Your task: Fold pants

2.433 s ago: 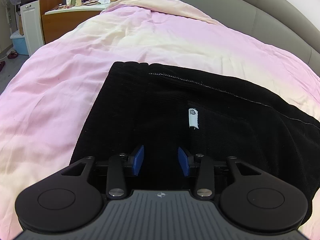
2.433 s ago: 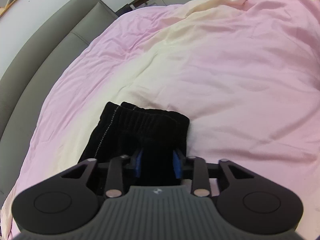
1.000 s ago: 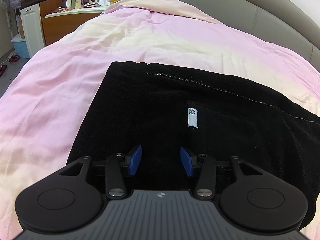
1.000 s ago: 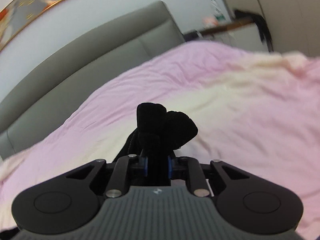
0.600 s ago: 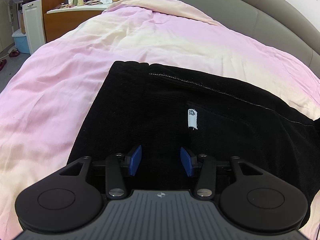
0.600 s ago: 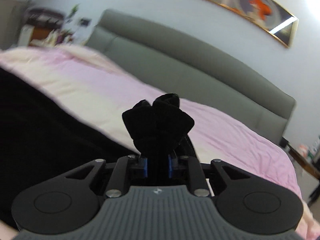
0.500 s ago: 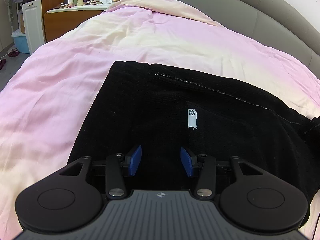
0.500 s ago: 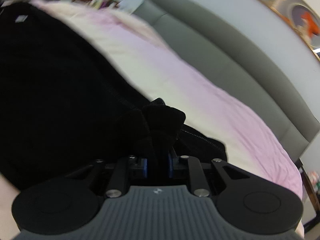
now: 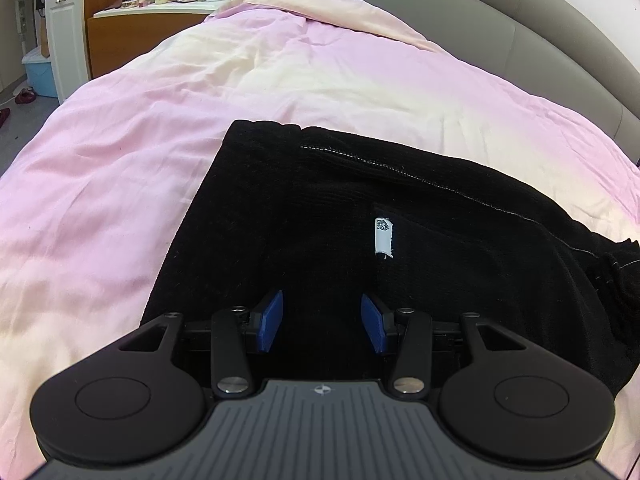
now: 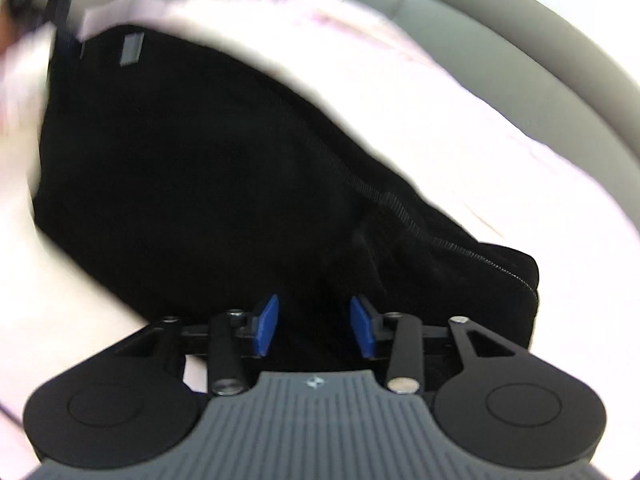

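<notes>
Black pants (image 9: 320, 220) with a small white label (image 9: 383, 236) lie on a pink and cream duvet (image 9: 120, 180). My left gripper (image 9: 322, 322) hovers low over their near edge, open, blue pads apart, only flat fabric below. A bunched leg end (image 9: 616, 264) lies at the right edge of the left wrist view. The right wrist view is blurred: the pants (image 10: 200, 180) fill it, and the folded-over end (image 10: 480, 280) lies to the right. My right gripper (image 10: 314, 326) is opening just above the fabric, and its pads press on nothing.
A grey padded headboard (image 9: 500, 28) runs along the far side of the bed. A wooden dresser (image 9: 120, 40) with bottles, a white cabinet (image 9: 66, 40) and a blue bin (image 9: 38, 72) stand beyond the bed's left corner. The duvet drops off at the left.
The right gripper swung across with the leg end pinched, rolled over, and spread its jaws, letting the fabric go onto the rest of the pants. The left gripper kept still.
</notes>
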### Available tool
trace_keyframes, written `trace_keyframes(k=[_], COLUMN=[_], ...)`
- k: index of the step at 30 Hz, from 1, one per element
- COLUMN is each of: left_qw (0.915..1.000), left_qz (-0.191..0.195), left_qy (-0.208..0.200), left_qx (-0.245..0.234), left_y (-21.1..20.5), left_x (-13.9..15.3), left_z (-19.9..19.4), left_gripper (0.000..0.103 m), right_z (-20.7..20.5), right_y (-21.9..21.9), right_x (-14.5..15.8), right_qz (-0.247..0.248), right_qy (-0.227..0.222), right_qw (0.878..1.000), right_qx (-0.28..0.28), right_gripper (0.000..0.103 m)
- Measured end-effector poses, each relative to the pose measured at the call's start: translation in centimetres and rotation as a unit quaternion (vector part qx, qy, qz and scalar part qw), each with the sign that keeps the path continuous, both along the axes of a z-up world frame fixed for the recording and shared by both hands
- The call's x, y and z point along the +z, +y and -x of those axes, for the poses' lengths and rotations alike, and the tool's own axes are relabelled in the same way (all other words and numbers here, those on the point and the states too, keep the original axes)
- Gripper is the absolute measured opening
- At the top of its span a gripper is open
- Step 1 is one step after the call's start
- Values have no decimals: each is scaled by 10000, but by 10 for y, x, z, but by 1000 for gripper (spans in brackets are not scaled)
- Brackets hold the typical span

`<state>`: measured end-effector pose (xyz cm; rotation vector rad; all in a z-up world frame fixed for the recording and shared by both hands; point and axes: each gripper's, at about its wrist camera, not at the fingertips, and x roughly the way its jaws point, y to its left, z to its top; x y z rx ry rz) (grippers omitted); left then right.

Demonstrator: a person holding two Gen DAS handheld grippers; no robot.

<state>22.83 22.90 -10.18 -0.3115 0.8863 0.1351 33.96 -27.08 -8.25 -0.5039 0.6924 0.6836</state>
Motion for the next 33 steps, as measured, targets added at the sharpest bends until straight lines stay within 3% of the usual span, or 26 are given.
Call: trace_keyframes(k=[3,5,7,9,12,14,16,18,21,23,25,30,33], left_qw=[10000,9999,9999,9999,9999,9999,10000,9999,9998,9995,9990,9980,9979], left_qz=[70,109,132,151,166,139,90,99,199,323,424,595,472], left_qy=[-7,-16,-23,-31,-36,-20,-21,-29,-42,-69,-106,-214,-416], left_qx=[9,15,9,14,14,-4,-35,-45,-30,-3,6,11,-144], left_y=[2,3,4,4,4,4,3,3,6,10,15,21,14], left_x=[1,1,1,1,2,2,2,3,5,8,10,17,25], left_z=[2,4,4,5,6,6,6,7,9,12,16,26,33], left_gripper=[53,53,53,53,53,53,53,53,53,53,53,53,56], right_z=[-20,-37,-52,-59,-65,-62,-57,-59,-41,-29,-18,6,4], right_y=[-16,-23,-18,-9,8,8,15,19,20,26,29,39,26], right_x=[21,25,20,10,-26,-56,-64,-56,-41,-29,-17,-5,0], right_qz=[-686,-1036,-1171,-1175,-793,-591,-504,-531,-464,-692,-972,-891,-976], right_qy=[-196,-212,-75,120,463,248,27,78,39,25,62,-12,-1], right_qw=[9935,9843,9770,9751,9782,9810,9795,9783,9788,9735,9696,9672,9538], right_qx=[-890,-1412,-1780,-1876,-1860,-1830,-1948,-2001,-1996,-2179,-2244,-2377,-2842], right_gripper=[35,26,10,9,9,8,9,5,6,8,17,20,22])
